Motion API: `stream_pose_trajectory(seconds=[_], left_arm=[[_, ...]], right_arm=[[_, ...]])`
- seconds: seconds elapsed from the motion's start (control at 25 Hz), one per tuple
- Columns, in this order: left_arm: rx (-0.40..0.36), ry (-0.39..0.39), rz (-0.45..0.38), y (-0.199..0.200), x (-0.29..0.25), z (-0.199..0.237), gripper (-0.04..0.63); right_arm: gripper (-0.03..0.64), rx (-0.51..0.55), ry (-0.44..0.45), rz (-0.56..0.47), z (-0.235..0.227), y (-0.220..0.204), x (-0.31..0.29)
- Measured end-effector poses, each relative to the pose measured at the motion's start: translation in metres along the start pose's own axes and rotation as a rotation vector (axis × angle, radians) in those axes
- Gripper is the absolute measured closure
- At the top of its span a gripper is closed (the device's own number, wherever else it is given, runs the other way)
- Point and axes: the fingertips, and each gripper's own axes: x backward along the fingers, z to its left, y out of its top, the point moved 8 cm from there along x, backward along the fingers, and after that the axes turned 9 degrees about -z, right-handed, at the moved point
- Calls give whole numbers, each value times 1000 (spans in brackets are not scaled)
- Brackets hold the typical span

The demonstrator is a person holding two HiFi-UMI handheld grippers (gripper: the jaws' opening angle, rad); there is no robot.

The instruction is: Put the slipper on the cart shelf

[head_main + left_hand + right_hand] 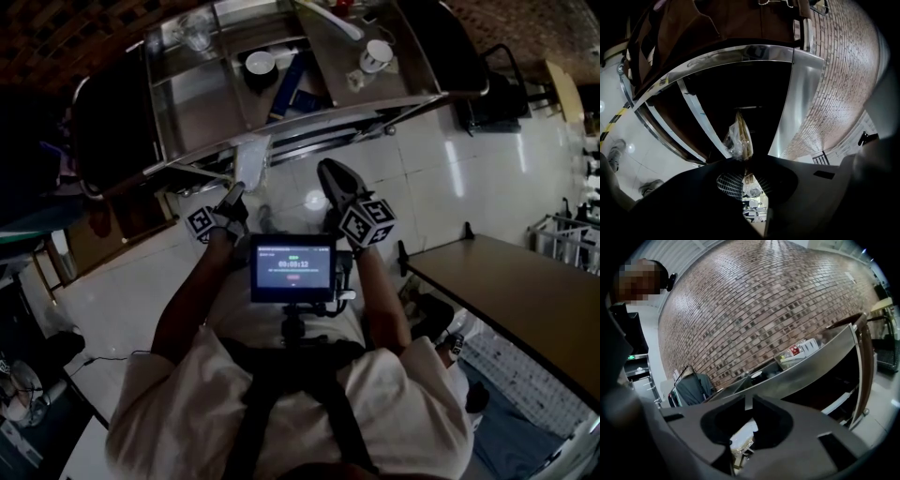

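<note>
Slipper [251,167], plastic-wrapped, hangs clamped in the left gripper [236,194] just before the cart [202,98], right gripper [328,173] closed on nothing; the carry seems nearly done, and next comes easing it inward and letting go.

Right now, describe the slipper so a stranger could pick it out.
Find the steel cart ahead of the person; just before its near edge, the left gripper is raised. The slipper is the flat tan piece clamped in its jaws; its crinkled clear plastic wrap sets it apart from the bare dishes on the cart.
</note>
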Motion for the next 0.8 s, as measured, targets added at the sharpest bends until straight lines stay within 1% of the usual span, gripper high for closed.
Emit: stream_pose_trajectory(seconds=[0.2, 0.4, 0.6, 0.8], left_arm=[[10, 18, -48, 9, 1, 9, 543], [58, 24, -108, 13, -2, 12, 543], [52, 36, -121, 13, -14, 13, 543], [57, 61, -172, 20, -20, 20, 543]], right_arm=[[539, 15, 7, 8, 0, 5, -2], [538, 18, 17, 11, 1, 7, -4], [538, 15, 32, 10, 4, 10, -7], [538, 15, 50, 23, 5, 10, -7]])
